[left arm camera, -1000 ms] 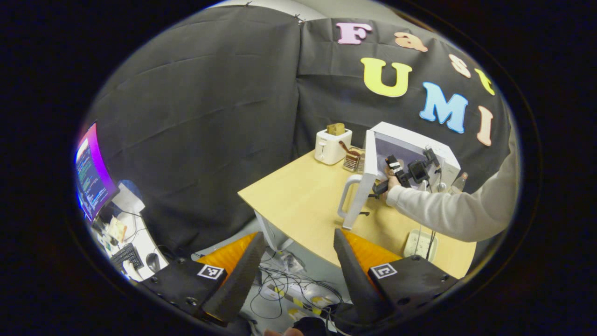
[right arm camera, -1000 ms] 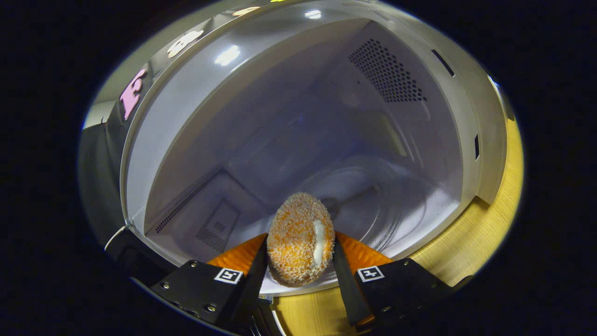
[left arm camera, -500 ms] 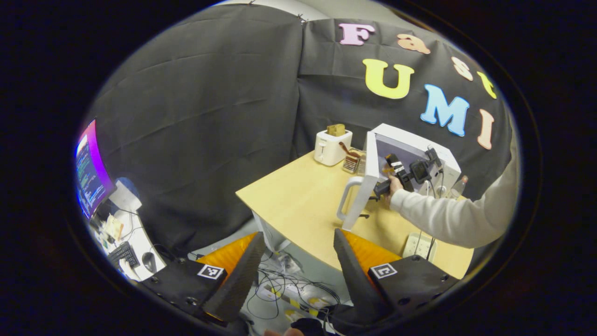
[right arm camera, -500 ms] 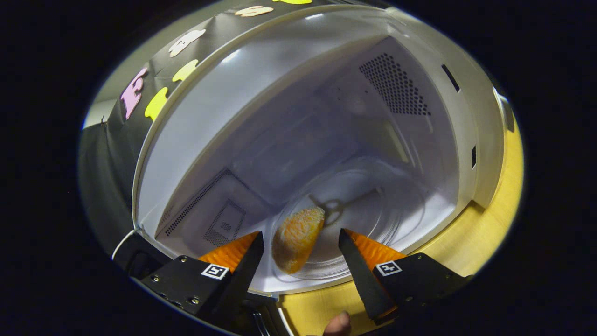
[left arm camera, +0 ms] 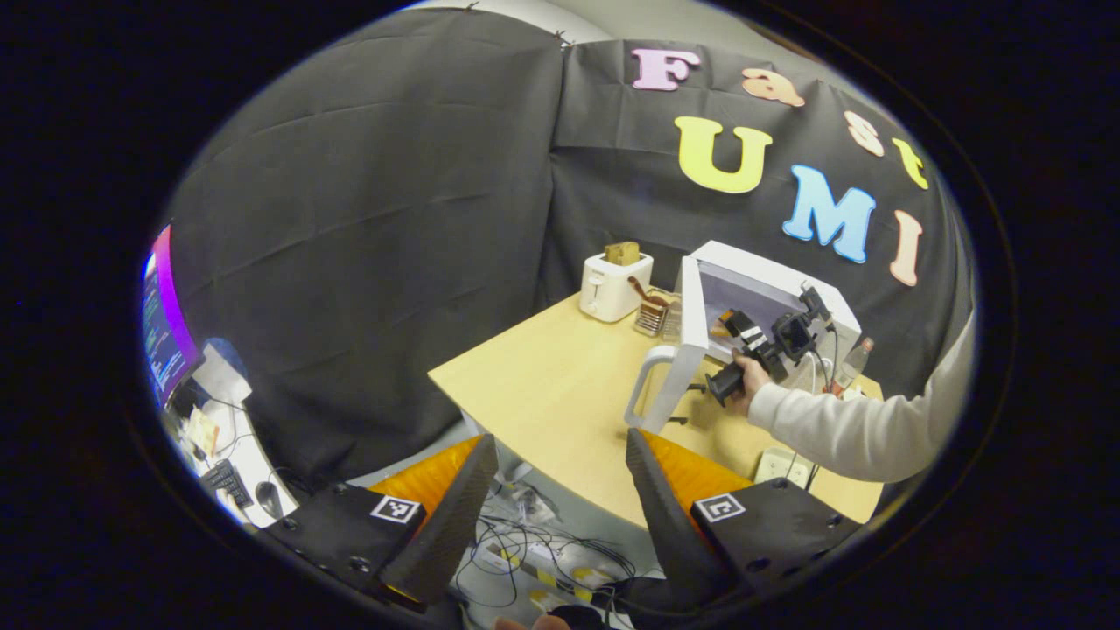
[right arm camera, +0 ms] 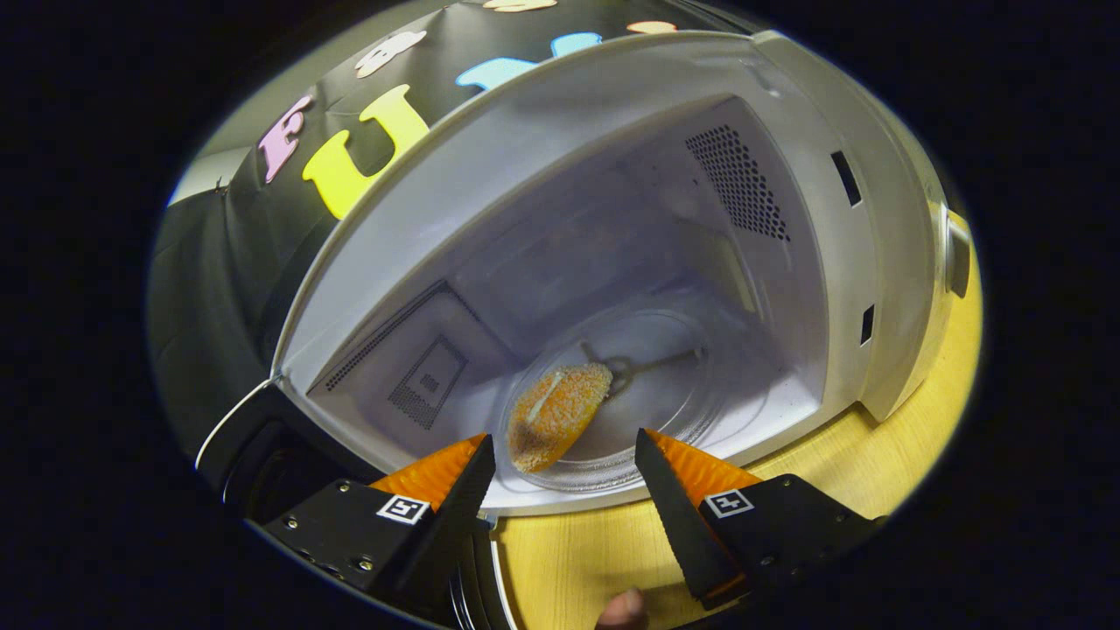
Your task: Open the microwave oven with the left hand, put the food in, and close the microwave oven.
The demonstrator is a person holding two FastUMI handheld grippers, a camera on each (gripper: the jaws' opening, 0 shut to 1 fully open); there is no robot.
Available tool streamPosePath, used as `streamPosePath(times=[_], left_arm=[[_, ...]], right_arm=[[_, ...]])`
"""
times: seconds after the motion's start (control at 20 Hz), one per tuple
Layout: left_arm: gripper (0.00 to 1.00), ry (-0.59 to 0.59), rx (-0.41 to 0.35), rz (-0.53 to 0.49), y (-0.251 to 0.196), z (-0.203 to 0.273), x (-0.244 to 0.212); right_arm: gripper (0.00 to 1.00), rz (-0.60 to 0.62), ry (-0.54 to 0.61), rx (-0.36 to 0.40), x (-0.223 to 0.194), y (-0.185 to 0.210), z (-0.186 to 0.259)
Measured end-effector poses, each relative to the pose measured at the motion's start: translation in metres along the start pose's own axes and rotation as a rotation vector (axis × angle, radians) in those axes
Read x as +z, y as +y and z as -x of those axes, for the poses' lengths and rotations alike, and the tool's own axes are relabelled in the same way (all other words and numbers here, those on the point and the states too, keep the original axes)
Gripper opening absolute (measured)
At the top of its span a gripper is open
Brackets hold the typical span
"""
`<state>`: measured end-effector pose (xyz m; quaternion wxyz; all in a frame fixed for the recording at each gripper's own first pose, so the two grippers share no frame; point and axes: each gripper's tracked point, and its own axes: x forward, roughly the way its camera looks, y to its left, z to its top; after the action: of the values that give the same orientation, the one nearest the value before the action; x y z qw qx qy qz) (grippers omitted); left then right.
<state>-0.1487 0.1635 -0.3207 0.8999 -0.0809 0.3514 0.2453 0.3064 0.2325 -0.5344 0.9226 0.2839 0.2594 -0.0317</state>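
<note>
The white microwave oven (left arm camera: pixel 809 293) stands on the wooden table (left arm camera: pixel 542 385) with its door (left arm camera: pixel 678 350) swung wide. In the right gripper view its cavity (right arm camera: pixel 612 262) faces me, and a breaded orange piece of food (right arm camera: pixel 558 415) lies on the glass turntable (right arm camera: pixel 665 411). My right gripper (right arm camera: pixel 564 477) is open just outside the front sill, with the food beyond its fingertips. In the left gripper view that right gripper (left arm camera: pixel 742 325), held by a hand, sits at the oven's mouth. My left gripper (left arm camera: pixel 556 459) hangs open off the table's near corner, holding nothing.
A white toaster (left arm camera: pixel 612 284) with bread in it and a small rack (left arm camera: pixel 652 317) stand behind the door. A white power strip (left arm camera: pixel 781 465) lies near the table's front edge. Cables (left arm camera: pixel 534 551) litter the floor below; a monitor (left arm camera: pixel 166 328) and desk are at far left.
The right gripper let go of the food, which now lies on the turntable, and drew back out of the cavity. The left gripper shifted only slightly.
</note>
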Motion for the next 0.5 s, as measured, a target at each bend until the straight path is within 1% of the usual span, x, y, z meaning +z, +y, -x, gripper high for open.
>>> streamPosePath(times=[0.15, 0.2, 0.25, 0.35, 0.4, 0.45, 0.5], left_arm=[[0.98, -0.027, -0.05, 0.006, -0.007, -0.013, 0.01], [0.96, -0.039, -0.068, 0.008, -0.009, -0.018, 0.014], [0.98, -0.054, -0.086, 0.005, -0.011, -0.024, 0.016], [0.96, -0.072, -0.129, -0.008, -0.012, -0.036, 0.021], [1.0, -0.084, -0.153, -0.02, -0.011, -0.045, 0.024], [0.98, -0.095, -0.179, -0.032, -0.009, -0.053, 0.027], [1.0, -0.103, -0.206, -0.042, -0.007, -0.064, 0.03]], right_arm=[[0.98, 0.058, 0.027, 0.039, 0.005, 0.009, 0.031], [0.98, 0.091, 0.035, 0.047, 0.007, 0.01, 0.044], [0.98, 0.125, 0.045, 0.059, 0.008, 0.011, 0.056], [0.98, 0.204, 0.069, 0.065, 0.008, 0.009, 0.084], [0.98, 0.24, 0.079, 0.069, 0.009, 0.008, 0.098], [0.98, 0.274, 0.09, 0.069, 0.01, 0.006, 0.114], [0.98, 0.304, 0.104, 0.073, 0.011, 0.006, 0.132]])
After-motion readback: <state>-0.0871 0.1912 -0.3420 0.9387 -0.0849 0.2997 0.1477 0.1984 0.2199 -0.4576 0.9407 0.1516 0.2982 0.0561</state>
